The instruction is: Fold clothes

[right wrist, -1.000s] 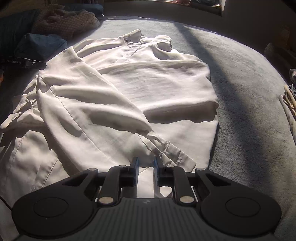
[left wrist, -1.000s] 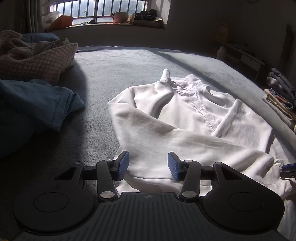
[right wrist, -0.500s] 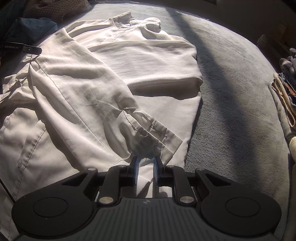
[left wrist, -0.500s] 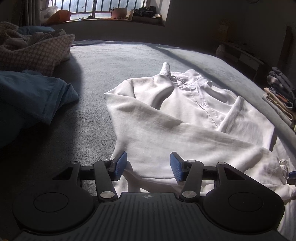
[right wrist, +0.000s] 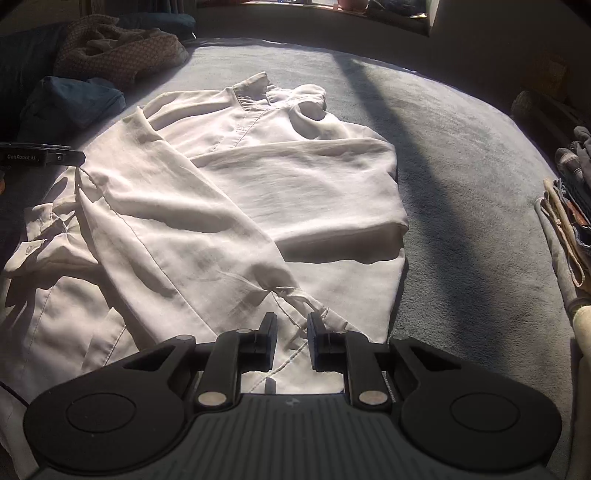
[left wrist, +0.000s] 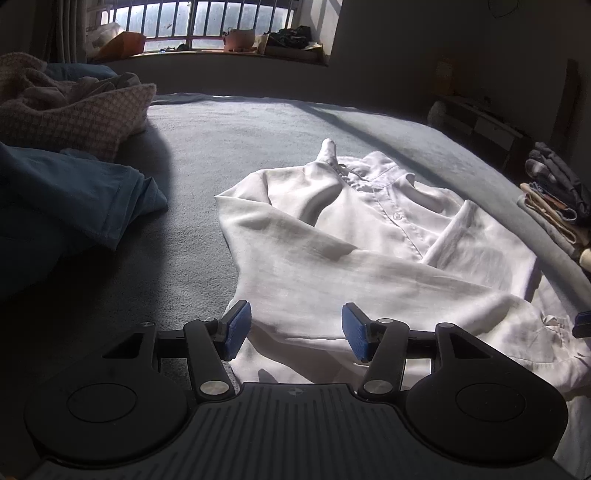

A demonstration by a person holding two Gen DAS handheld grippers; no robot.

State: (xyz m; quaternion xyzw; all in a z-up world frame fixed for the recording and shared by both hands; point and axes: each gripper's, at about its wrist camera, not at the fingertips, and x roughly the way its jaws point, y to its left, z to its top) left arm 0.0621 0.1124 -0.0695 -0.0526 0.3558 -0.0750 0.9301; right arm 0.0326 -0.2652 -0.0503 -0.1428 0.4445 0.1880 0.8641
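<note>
I see hard sunlight coming from the barred window (left wrist: 207, 26) at the far side, falling in bright bands across the grey bed (left wrist: 236, 147) and the white shirt (right wrist: 258, 199). A broad dark shadow stripe crosses the bed on the right. The shirt's sunlit folds nearly glare. Room walls and near corners stay dim. Fisheye bending curves every edge; focus is sharp, without blur.
</note>
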